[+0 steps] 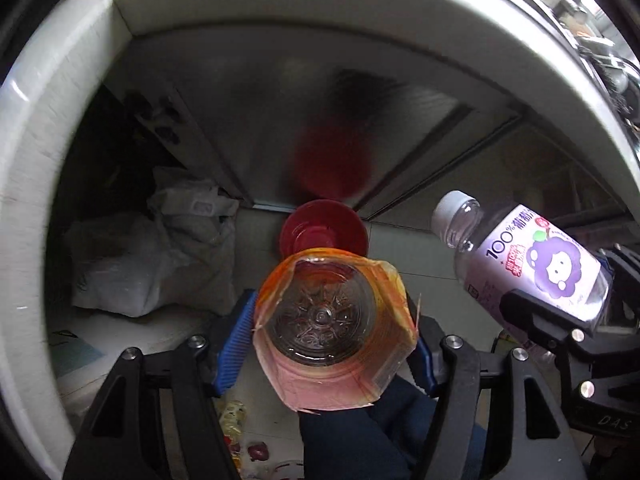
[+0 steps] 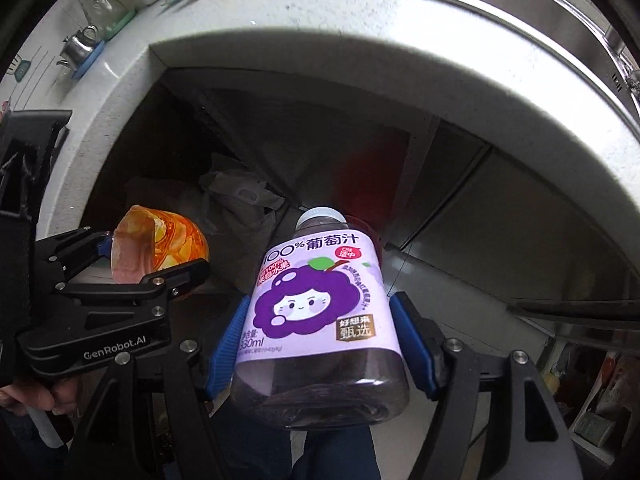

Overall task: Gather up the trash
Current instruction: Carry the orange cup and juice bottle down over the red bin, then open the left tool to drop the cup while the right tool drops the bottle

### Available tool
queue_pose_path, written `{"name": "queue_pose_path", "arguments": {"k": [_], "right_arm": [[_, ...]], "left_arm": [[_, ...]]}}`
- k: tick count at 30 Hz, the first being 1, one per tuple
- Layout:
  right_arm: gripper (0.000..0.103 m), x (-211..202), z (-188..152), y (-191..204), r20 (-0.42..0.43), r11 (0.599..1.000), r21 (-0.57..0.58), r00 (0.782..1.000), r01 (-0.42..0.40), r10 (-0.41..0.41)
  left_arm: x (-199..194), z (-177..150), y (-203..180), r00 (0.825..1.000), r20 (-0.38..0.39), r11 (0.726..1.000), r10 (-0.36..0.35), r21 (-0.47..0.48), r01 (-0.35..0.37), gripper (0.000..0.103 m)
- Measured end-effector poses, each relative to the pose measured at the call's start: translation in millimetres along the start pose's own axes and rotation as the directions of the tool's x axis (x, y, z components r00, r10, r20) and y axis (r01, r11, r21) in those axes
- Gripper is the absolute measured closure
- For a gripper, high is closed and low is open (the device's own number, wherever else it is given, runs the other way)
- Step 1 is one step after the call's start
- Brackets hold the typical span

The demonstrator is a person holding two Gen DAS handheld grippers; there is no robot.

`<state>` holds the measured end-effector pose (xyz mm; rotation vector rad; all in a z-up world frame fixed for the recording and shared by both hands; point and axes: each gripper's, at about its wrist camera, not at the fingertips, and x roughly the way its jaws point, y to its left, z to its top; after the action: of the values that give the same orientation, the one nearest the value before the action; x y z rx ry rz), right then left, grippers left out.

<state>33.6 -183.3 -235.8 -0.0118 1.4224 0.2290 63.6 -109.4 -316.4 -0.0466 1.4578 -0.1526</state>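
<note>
— Below the white table edge [image 1: 280,12], what did the left gripper [image 1: 334,336] carry?

— It was clamped on an orange-labelled clear bottle [image 1: 332,320], blue pads [image 1: 234,344] pressing both sides, the bottle's base facing the camera. Past it, a red bin [image 1: 324,232] stood on the floor against the steel cabinet door [image 1: 280,120].

— And the right gripper [image 2: 320,344]?

— That one gripped a grape juice bottle [image 2: 316,308] with a purple label and white cap [image 2: 320,214], cap pointing away, blue pads [image 2: 412,344] against its sides. Both bottles were held in the air near each other, over the floor.

— Anything else down there?

— A white plastic bag [image 1: 160,256] lay left of the bin, and a kettle [image 2: 80,46] sat up on the table.
</note>
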Motion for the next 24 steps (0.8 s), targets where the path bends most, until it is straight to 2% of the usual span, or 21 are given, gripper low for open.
{"name": "queue_pose_path", "arguments": {"k": [6, 11, 19, 20, 22, 24], "right_arm": [[0.035, 87, 11, -11, -0.055, 1.000, 0.009, 0.998, -0.002, 0.002], [0.035, 157, 15, -18, -0.105, 1.000, 0.023, 0.994, 0.021, -0.019], [0.035, 247, 14, -31, -0.167, 0.999, 0.046, 0.986, -0.002, 0.009], [0.035, 254, 15, -31, -0.172, 0.999, 0.052, 0.985, -0.012, 0.021], [0.035, 261, 10, -38, -0.174, 0.999, 0.045, 0.984, -0.024, 0.031], [0.035, 270, 10, -37, -0.170, 0.999, 0.031, 0.985, -0.020, 0.025]], "left_arm": [[98, 15, 27, 0.999, -0.044, 1.000, -0.020, -0.024, 0.019, 0.038], [176, 21, 32, 0.997, -0.077, 1.000, 0.031, 0.008, -0.030, 0.038], [257, 22, 36, 0.993, -0.119, 1.000, -0.018, 0.024, 0.021, 0.036], [264, 21, 37, 0.992, -0.121, 0.999, -0.020, 0.027, 0.023, 0.036], [274, 20, 38, 0.993, -0.122, 0.999, -0.011, 0.041, 0.016, 0.023], [280, 18, 37, 0.991, -0.133, 0.999, 0.003, 0.051, 0.004, 0.019]]}}
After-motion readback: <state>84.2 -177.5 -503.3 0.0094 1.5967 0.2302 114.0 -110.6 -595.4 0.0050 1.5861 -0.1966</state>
